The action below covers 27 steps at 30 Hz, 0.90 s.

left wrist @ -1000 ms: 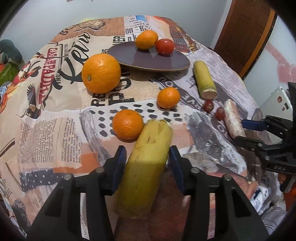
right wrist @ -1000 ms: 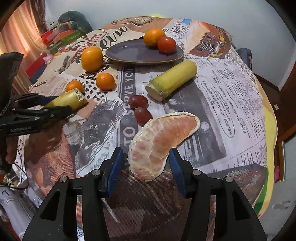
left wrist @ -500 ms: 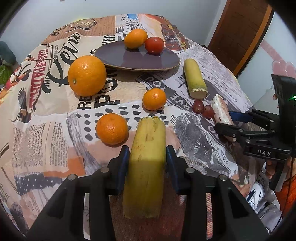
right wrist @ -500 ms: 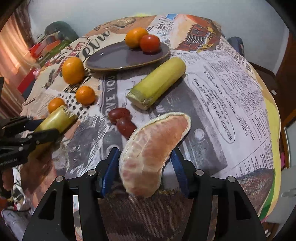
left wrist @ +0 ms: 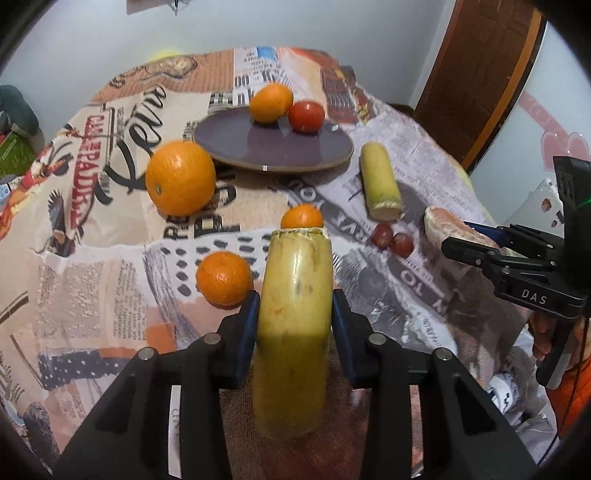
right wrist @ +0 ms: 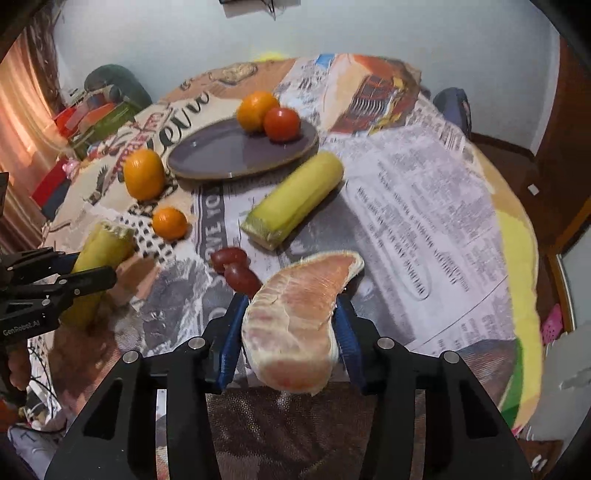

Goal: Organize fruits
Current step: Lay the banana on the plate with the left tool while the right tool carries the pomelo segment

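Note:
My left gripper (left wrist: 294, 314) is shut on a yellow banana piece (left wrist: 293, 317) and holds it above the near table edge; it shows at the left of the right wrist view (right wrist: 99, 258). My right gripper (right wrist: 291, 325) is shut on a peeled pomelo segment (right wrist: 295, 325), lifted off the cloth; it shows at the right of the left wrist view (left wrist: 454, 232). A purple plate (left wrist: 258, 147) at the back holds an orange (left wrist: 270, 102) and a tomato (left wrist: 306, 116). A large orange (left wrist: 180, 178), two small oranges (left wrist: 224, 278), a second banana piece (left wrist: 380, 181) and two grapes (left wrist: 391, 238) lie on the cloth.
The round table has a newspaper-print cloth (right wrist: 424, 206). A brown door (left wrist: 476, 74) stands at the back right. Boxes and clutter (right wrist: 92, 118) lie beyond the table's left side. The white wall (right wrist: 332, 26) is behind the table.
Both grippers have risen and moved forward towards the plate with their fruit held. The banana piece now stands straighter in the left view; the pomelo segment sits higher above the grapes.

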{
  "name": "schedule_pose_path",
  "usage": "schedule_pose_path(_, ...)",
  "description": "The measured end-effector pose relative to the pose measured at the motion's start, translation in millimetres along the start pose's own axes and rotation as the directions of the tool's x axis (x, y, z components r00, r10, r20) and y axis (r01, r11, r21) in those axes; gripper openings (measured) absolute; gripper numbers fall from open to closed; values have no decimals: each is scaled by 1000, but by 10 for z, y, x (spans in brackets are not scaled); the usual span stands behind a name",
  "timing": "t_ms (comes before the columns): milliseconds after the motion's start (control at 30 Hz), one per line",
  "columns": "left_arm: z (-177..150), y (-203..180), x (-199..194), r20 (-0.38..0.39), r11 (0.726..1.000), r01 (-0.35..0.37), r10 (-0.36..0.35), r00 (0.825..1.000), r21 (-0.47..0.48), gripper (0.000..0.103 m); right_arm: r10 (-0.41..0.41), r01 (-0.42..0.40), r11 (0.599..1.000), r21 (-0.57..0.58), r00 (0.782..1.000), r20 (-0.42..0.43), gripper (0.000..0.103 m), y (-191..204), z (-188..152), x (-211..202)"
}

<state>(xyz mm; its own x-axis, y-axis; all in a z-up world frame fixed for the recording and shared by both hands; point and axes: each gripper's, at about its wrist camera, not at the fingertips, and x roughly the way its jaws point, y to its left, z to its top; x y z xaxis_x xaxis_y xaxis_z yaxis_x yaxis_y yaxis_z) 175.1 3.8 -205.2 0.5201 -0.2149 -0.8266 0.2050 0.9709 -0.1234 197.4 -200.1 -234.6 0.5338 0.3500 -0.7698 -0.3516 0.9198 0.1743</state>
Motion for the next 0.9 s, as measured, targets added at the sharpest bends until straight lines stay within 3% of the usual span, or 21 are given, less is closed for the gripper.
schedule_pose_path(433,248,20,-464,129,1000,13,-10,992,-19,36,23,-17,999,-47,991,132,42,195,242,-352)
schedule_pose_path(900,707,111,-584,212,1000,9,-3,977,-28,36,40,-20,996,-91,973,228,42,335,651,-428)
